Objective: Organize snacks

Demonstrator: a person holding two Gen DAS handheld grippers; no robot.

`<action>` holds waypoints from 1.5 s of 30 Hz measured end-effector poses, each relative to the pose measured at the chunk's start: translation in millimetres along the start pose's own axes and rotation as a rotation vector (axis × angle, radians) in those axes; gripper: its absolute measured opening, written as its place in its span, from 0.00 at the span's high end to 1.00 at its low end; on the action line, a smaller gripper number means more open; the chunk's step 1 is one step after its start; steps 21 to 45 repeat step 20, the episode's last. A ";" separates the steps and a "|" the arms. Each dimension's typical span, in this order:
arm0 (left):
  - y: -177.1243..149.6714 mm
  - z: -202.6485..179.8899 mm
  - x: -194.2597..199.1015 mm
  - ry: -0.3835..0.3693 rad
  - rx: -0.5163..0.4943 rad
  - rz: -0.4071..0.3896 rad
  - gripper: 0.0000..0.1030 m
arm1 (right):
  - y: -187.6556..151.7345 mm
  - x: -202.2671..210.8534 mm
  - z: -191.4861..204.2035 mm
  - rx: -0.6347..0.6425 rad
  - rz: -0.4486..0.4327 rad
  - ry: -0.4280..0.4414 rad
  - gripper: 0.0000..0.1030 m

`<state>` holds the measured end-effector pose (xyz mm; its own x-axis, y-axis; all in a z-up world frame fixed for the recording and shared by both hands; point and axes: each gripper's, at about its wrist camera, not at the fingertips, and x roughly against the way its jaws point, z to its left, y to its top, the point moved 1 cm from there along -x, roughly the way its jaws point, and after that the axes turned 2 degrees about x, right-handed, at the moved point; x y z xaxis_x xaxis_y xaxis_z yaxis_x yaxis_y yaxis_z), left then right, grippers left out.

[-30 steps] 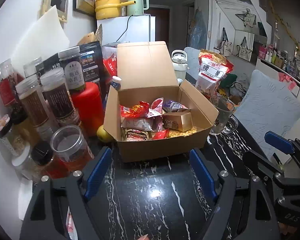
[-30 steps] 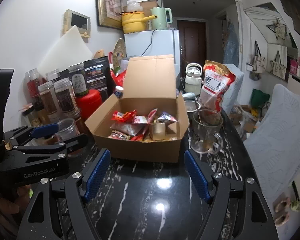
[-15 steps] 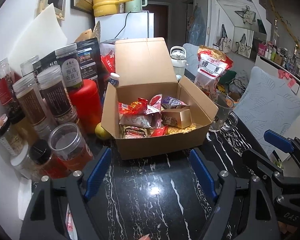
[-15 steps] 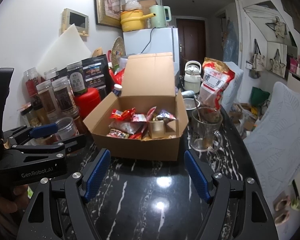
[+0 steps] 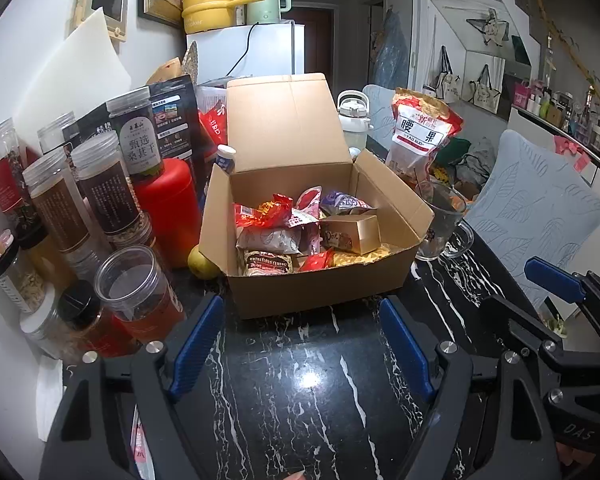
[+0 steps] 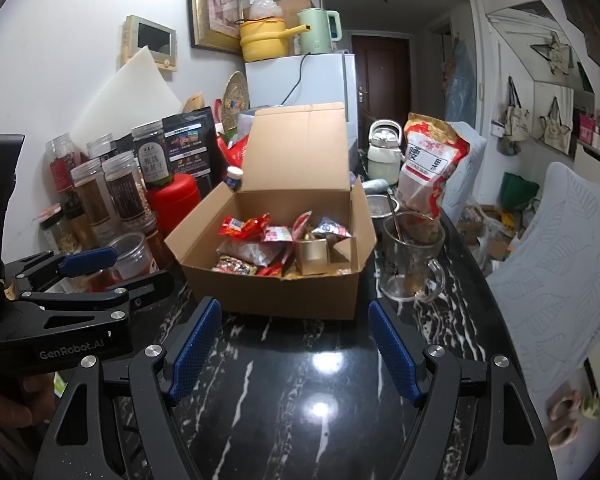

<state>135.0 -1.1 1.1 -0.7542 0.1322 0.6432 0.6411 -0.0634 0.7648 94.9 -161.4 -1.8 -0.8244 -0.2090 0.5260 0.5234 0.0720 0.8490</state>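
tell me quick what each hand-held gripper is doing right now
Left hand-held gripper: open, holding nothing.
Right hand-held gripper: open, holding nothing.

Brown cardboard box (image 5: 312, 292) on black, white-veined marble table (image 5: 300, 400).

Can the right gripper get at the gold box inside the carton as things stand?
Probably yes: the right gripper is open and empty, the carton has its lid up, and the gold box lies uncovered near the front wall.
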 end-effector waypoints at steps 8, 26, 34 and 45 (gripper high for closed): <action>-1.1 0.7 -3.2 -0.008 0.002 0.012 0.22 | -1.7 -0.6 -0.6 -0.004 0.004 0.001 0.25; -2.9 3.6 -11.2 -0.007 0.010 0.039 0.22 | -1.8 -4.0 -0.3 -0.004 0.013 -0.005 0.25; -2.9 3.6 -11.2 -0.007 0.010 0.039 0.22 | -1.8 -4.0 -0.3 -0.004 0.013 -0.005 0.25; -2.9 3.6 -11.2 -0.007 0.010 0.039 0.22 | -1.8 -4.0 -0.3 -0.004 0.013 -0.005 0.25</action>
